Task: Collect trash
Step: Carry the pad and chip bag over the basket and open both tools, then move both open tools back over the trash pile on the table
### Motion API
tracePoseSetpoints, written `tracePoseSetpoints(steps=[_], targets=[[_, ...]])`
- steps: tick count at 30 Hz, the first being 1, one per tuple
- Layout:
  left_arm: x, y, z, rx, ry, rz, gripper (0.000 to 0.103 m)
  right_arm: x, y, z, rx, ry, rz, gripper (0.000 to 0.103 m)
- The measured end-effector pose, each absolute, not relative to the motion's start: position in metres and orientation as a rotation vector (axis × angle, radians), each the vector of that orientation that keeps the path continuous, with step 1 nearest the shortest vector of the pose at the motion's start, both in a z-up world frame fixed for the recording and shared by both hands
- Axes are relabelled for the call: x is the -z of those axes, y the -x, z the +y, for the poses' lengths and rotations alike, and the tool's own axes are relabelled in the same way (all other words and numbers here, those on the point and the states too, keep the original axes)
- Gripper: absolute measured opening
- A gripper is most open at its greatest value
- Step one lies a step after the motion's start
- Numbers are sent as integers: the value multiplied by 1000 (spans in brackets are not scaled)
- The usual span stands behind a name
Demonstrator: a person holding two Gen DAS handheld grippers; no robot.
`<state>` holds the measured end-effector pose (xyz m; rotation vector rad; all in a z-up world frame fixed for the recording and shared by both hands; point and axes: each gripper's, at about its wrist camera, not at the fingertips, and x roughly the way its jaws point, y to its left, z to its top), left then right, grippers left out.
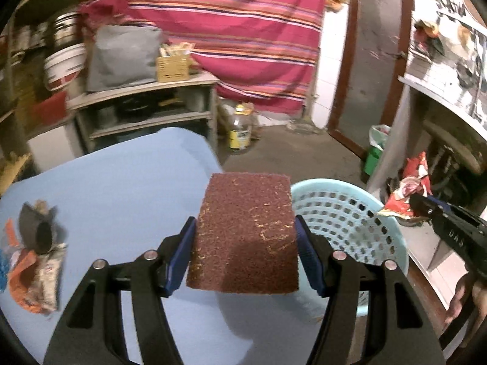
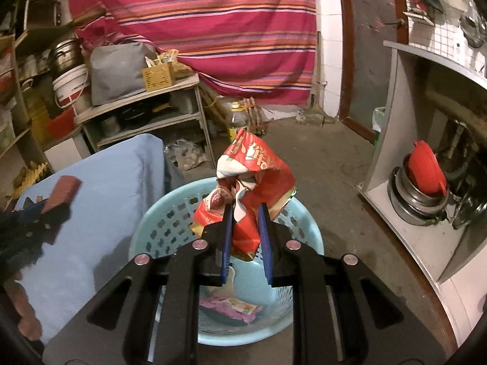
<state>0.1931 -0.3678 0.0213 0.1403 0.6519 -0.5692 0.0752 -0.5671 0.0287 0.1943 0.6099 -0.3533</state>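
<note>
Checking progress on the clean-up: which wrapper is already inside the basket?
The pink wrapper lying on the floor of the light blue basket. The red wrapper is held above it by the right gripper; the others lie on the blue table.

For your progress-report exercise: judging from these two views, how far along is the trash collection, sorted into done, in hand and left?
Done: a pink packet already lies in the blue basket. In hand: the right gripper holds a red snack wrapper above the basket, and the left gripper holds a brown scouring pad, not yet over it. Left: crumpled wrappers on the blue tabletop.
</note>
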Motion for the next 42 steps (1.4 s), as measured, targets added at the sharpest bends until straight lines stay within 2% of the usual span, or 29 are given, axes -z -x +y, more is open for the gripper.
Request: tracePoseSetpoints(steps=[12, 13, 16, 22, 25, 27, 28, 30, 31, 32, 34, 39, 42], targets=[[2, -220, -447, 664, -199, 731, 64, -14, -83, -587, 386, -258, 653, 18], [4, -221, -448, 669, -201, 738, 65, -13, -83, -588, 389, -259, 655, 18], [5, -222, -450, 660, -208, 732, 80, -12, -87, -591, 391, -266, 658, 18], [4, -217, -441, 630, -219, 713, 81, -8, -92, -586, 386, -256, 664, 18], [1, -218, -431, 617, -207, 706, 87, -6, -96, -583, 375, -252, 670, 18], [-1, -219, -421, 602, -197, 701, 87, -5, -100, -580, 367, -243, 666, 19], [-2, -219, -417, 597, -194, 698, 87, -5, -101, -580, 362, -244, 663, 21], [-4, -220, -408, 583, -191, 693, 88, -2, -104, -578, 350, -254, 667, 63], [-5, -221, -404, 578, -190, 692, 88, -1, -106, -577, 360, -249, 670, 69], [-6, -222, -401, 574, -188, 692, 88, -1, -107, -575, 364, -243, 671, 74], [-9, -223, -392, 558, -184, 690, 88, 1, -110, -571, 368, -232, 682, 75], [-13, -223, -366, 530, -165, 682, 88, 1, -116, -565, 414, -207, 684, 96], [-16, -224, -344, 508, -150, 683, 88, -1, -118, -557, 420, -194, 677, 99]])
